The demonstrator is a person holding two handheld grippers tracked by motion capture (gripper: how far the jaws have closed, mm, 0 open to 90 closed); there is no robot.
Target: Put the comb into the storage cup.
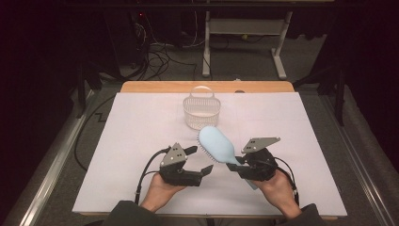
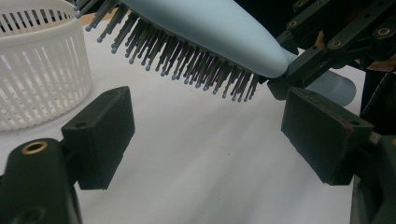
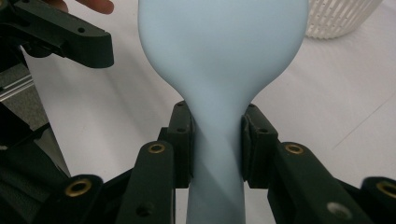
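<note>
A light blue hairbrush (image 1: 217, 145) is held above the white table sheet, bristles facing down and left. My right gripper (image 1: 240, 165) is shut on its neck (image 3: 215, 140), where head meets handle. The brush head (image 2: 205, 28) with its grey bristles hangs just beyond my left gripper (image 1: 201, 161), which stands open with nothing between its jaws. A white slatted basket (image 1: 201, 109) with a hoop handle stands behind the brush, at the table's far middle; in the left gripper view the basket (image 2: 37, 70) is at the left.
The white sheet (image 1: 141, 141) covers a wooden table whose far edge (image 1: 207, 86) shows. Beyond it are a desk frame and cables on the floor. The person's hands come in at the near edge.
</note>
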